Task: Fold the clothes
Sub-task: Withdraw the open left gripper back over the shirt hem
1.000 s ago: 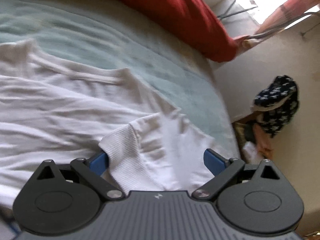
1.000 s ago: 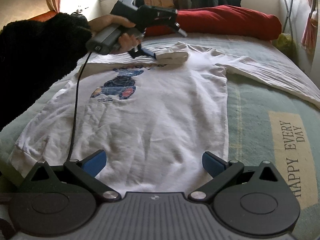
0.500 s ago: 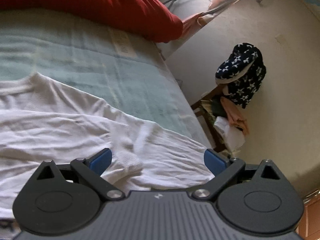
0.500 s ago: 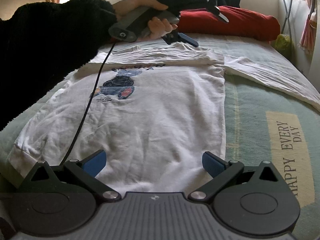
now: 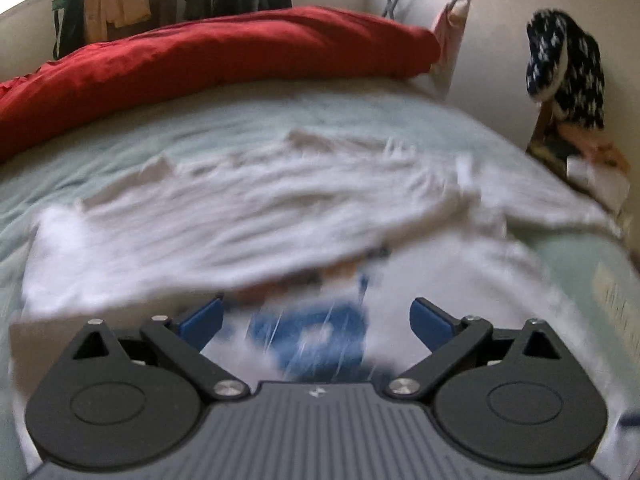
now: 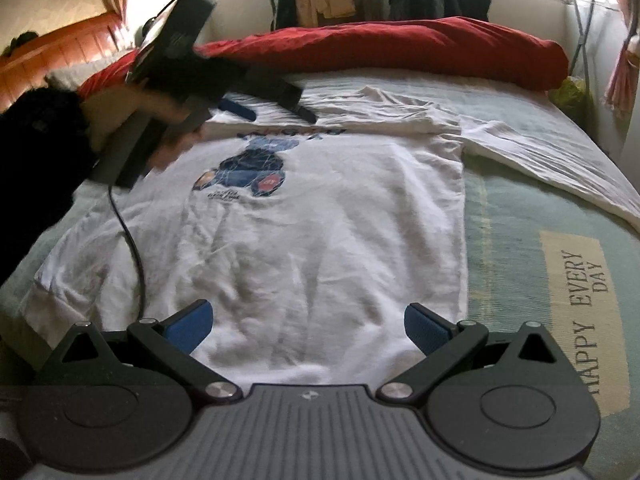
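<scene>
White sweatshirt point(image 6: 320, 248) was soft matt cotton knit, creased, with a printed bear graphic point(image 6: 248, 172). Bedspread point(image 6: 520, 216) was pale green woven cloth. Red duvet point(image 6: 400, 44) matt fabric. Right tool point(image 6: 306, 324) matt black plastic, blue rubbery pads point(image 6: 424, 326).

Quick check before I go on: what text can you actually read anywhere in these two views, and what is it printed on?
"HAPPY EVERY DAY": beige patch on the green bed cover, right wrist view.
Lettering above and below the bear print on the white sweatshirt: too small and blurred to read.
Left wrist view: the same patch is blurred, unreadable.
</scene>
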`<state>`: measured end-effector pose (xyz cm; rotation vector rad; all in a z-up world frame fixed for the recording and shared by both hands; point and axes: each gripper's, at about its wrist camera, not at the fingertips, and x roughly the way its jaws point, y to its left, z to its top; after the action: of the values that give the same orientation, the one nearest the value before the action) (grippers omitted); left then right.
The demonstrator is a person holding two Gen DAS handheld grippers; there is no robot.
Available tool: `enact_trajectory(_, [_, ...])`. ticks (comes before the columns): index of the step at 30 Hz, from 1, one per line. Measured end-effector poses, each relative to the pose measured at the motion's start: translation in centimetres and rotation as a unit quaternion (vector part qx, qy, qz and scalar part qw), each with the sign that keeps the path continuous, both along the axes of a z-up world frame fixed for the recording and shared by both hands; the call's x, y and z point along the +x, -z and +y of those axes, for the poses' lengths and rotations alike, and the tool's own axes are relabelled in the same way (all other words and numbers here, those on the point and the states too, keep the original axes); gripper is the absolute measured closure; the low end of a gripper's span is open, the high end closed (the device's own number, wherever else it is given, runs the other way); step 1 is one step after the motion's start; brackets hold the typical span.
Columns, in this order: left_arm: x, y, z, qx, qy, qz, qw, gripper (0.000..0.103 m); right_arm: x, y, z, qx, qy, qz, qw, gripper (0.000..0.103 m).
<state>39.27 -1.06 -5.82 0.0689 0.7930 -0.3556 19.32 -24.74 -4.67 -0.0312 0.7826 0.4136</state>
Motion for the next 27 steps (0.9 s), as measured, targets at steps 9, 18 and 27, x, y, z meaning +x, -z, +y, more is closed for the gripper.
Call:
enact_trajectory(9, [-0.6, 0.6, 6.1, -0.015, -0.019, -0.044, 0.9987, 0.001, 0.2, -0.3, 2.5, -0.037, -0.014, -0.001, 0.999, 0.000])
enact_trajectory(18, [1.7, 2.4, 15.3, -0.208, -0.162, -0.052, 0.9631, 0.001, 0.9, -0.2, 4.3, -0.057, -0.026, 0.001, 0.998, 0.000])
enact_trajectory(27, [-0.5, 1.7, 15.9, -0.201, -0.193, -0.042, 0.9596, 0.005, 1.3, 0.2, 4.7, -0.057, -0.031, 0.005, 0.998, 0.000])
